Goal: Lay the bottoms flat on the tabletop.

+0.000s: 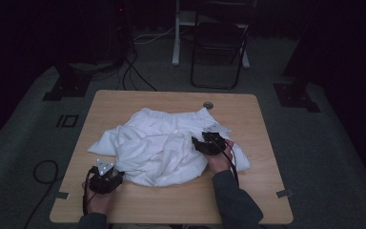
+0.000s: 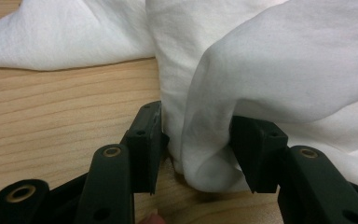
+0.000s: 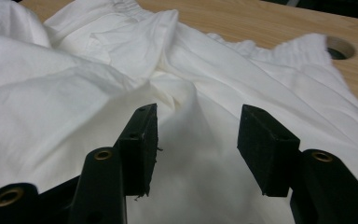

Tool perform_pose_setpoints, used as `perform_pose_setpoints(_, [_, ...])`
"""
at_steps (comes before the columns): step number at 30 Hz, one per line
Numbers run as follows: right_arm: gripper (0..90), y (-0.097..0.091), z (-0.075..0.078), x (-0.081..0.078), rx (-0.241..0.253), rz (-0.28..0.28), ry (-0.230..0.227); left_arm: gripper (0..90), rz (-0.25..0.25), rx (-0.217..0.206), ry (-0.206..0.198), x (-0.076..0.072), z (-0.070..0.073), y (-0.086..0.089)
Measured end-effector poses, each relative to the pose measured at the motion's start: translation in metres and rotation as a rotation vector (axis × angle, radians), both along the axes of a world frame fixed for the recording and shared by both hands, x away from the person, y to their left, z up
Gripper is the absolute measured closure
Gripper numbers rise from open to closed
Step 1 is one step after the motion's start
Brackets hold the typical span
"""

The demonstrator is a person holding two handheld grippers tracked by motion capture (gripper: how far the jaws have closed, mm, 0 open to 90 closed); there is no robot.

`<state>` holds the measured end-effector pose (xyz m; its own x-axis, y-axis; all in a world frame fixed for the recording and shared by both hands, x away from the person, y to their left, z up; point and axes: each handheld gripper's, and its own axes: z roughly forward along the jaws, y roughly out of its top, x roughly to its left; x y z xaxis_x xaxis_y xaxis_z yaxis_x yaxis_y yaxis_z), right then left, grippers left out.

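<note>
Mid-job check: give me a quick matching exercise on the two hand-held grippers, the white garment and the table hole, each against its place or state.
1. left hand-held gripper
2. right hand-held gripper
3. white garment
4. table hole

A. crumpled mid-table
B. far edge of the table, uncovered
C. jaws around a cloth fold at the near edge
D. jaws open above the cloth

Pairs: 1-C, 2-D, 3-A, 4-B

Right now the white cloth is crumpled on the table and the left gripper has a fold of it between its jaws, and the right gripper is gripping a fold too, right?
Not quite. The right gripper grips nothing: the right gripper view shows its jaws apart above the cloth. The rest holds: the cloth lies crumpled on the table, with a fold between the left gripper jaws.
</note>
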<state>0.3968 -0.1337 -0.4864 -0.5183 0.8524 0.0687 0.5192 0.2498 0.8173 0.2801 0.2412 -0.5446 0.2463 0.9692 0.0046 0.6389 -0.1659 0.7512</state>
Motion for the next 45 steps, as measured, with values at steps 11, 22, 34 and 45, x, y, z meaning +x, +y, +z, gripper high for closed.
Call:
perform_pose_setpoints(11, [88.3,0.009,-0.018,0.011,-0.156,0.027,0.085,54.2,0.0,-0.002,0.001,0.0,0.0,0.0])
perform_pose_setpoints(22, [88.6,-0.04,-0.009,-0.08,-0.194,0.031,0.018,53.5,0.011,-0.014,0.01,-0.001,0.0,0.003])
perform_pose_setpoints(34, [86.3,-0.09,-0.022,-0.163,-0.169,-0.045,0.054,51.7,-0.004,-0.049,0.015,-0.001,0.0,0.003])
perform_pose_setpoints(45, [49.9,-0.063,0.013,-0.123,-0.138,-0.017,-0.066,51.6,-0.006,-0.041,0.013,-0.001,0.0,0.002])
